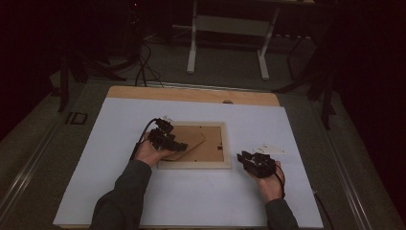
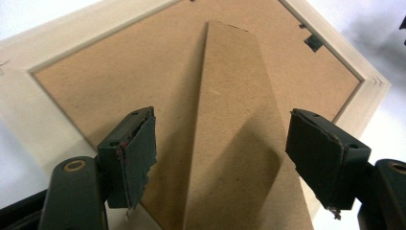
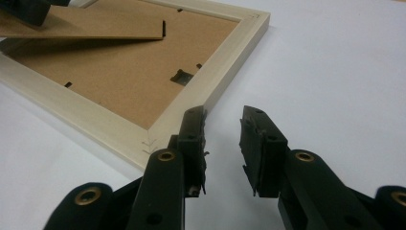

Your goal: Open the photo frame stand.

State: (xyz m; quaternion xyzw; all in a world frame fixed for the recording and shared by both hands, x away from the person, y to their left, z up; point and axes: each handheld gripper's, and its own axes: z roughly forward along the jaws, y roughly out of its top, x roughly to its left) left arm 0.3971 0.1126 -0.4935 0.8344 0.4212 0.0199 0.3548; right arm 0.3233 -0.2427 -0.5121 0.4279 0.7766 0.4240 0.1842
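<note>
On the white table, face-down pale wooden frame [image 1: 194,164], brown stand [image 2: 239,143] between wide-apart left tool [image 2: 220,158].

Picture frame [image 1: 194,165]: pale cream wood border, plain brown fibreboard back w/ matching brown stand flap [image 2: 239,129]. Both hand-held grippers, left [image 1: 168,139] & right [image 1: 250,159]: black, brass-coloured rivets. Surface [image 1: 191,201]: plain white, tan wood strip at far edge.
</note>
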